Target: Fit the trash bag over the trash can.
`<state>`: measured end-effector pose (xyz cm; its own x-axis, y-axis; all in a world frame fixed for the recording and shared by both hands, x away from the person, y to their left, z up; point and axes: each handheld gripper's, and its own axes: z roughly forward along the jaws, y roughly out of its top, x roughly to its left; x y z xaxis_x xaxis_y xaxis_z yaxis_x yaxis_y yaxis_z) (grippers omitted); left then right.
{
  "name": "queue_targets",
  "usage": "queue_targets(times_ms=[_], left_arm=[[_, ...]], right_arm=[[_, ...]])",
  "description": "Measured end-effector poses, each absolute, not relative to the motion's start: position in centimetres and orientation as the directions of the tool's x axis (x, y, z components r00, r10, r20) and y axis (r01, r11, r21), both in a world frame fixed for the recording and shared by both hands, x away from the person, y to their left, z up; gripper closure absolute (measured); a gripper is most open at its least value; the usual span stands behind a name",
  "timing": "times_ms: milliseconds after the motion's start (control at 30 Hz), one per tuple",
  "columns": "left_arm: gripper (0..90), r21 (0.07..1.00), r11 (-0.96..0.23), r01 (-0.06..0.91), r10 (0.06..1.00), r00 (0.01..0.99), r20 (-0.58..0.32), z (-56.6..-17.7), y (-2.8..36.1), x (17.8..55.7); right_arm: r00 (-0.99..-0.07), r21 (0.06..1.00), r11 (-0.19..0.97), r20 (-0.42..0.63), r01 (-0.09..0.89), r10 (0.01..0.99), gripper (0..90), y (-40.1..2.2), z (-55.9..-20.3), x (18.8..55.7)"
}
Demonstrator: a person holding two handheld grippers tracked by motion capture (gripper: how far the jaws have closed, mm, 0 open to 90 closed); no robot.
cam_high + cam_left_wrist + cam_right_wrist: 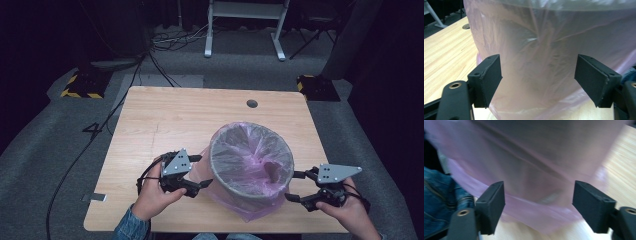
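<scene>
A round grey bin lined with a thin pink plastic bag stands on the wooden table, near its front edge. The bag folds over the rim and hangs down the outside. My left gripper stands open at the bin's left side, its jaws wide apart and pointing at the bag-covered wall, with nothing pressed between the pads. At the bin's right side my right gripper is open too, facing the bag's lower folds. A blurred stretch of bag wall spans that view.
A round cable hole sits near the table's far edge. Cables trail off the left side onto the grey floor. White table legs and yellow-black weighted bases stand beyond. A denim sleeve lies close to the right gripper.
</scene>
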<state>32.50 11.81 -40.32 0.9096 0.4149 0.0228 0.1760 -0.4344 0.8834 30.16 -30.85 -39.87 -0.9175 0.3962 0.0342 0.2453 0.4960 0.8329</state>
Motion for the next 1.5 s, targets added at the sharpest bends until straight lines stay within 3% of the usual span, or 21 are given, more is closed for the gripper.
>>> queue_targets(times_ms=[67, 133, 167, 200, 267, 333, 500, 767, 1133, 1367, 1400, 1433, 1500], left_arm=[[21.5, 0.883, -0.435, 0.176, 0.41, 0.912, 0.02, -40.4, 11.5, 32.8], [23.3, 0.878, -0.444, 0.179, 0.399, 0.917, 0.015, -40.4, 11.3, 33.0], [23.6, 0.878, -0.443, 0.18, 0.4, 0.916, 0.014, -40.4, 11.3, 33.1], [25.6, 0.88, -0.441, 0.176, 0.392, 0.92, 0.012, -40.4, 11.3, 33.2], [48.8, 0.882, -0.446, 0.155, 0.348, 0.937, 0.011, -40.3, 11.3, 33.2], [58.9, 0.879, -0.456, 0.142, 0.331, 0.944, 0.019, -40.2, 11.1, 33.1], [90.0, 0.865, -0.48, 0.149, 0.306, 0.952, 0.006, -40.0, 10.8, 32.8], [90.0, 0.806, -0.537, 0.248, 0.361, 0.931, -0.045, -41.1, 11.0, 33.3], [90.0, 0.692, -0.63, 0.353, 0.415, 0.906, -0.085, -45.3, 11.6, 34.3], [89.4, 0.729, -0.591, 0.346, 0.405, 0.908, -0.102, -45.4, 13.2, 33.0], [75.0, 0.756, -0.569, 0.325, 0.406, 0.91, -0.085, -45.1, 13.2, 32.8], [60.0, 0.778, -0.548, 0.307, 0.412, 0.909, -0.068, -44.7, 13.2, 32.6], [40.3, 0.819, -0.512, 0.261, 0.406, 0.913, -0.038, -43.8, 12.9, 32.4]], right_arm=[[-0.929, 0.834, 0.498, 0.046, 0.238, 0.367, 24.9, -29.9, -39.7, 29.7], [-0.929, 0.834, 0.499, 0.042, 0.236, 0.368, 34.3, -29.3, -39.4, 29.2], [-0.922, 0.828, 0.505, 0.039, 0.245, 0.384, 48.7, -29.2, -39.2, 28.9], [-0.922, 0.821, 0.516, 0.032, 0.245, 0.386, 69.7, -29.3, -39.0, 28.8], [-0.922, 0.833, 0.487, 0.066, 0.261, 0.381, 85.0, -29.6, -38.8, 28.6], [-0.91, 0.842, 0.465, 0.07, 0.273, 0.408, 89.7, -29.9, -38.7, 28.6], [-0.885, 0.878, 0.391, 0.073, 0.276, 0.46, 90.0, -30.6, -38.4, 28.8], [-0.843, 0.885, 0.347, 0.088, 0.31, 0.53, 90.0, -31.8, -39.3, 29.9], [-0.79, 0.763, 0.435, 0.158, 0.479, 0.592, 90.0, -31.9, -45.4, 32.5], [-0.76, 0.686, 0.476, 0.176, 0.55, 0.625, 90.0, -33.4, -46.4, 31.2], [-0.767, 0.679, 0.485, 0.184, 0.551, 0.615, 90.0, -33.6, -46.3, 30.9], [-0.78, 0.682, 0.491, 0.189, 0.541, 0.597, 83.2, -33.7, -46.1, 30.7], [-0.809, 0.71, 0.499, 0.171, 0.497, 0.562, 57.2, -33.6, -45.3, 30.2]])
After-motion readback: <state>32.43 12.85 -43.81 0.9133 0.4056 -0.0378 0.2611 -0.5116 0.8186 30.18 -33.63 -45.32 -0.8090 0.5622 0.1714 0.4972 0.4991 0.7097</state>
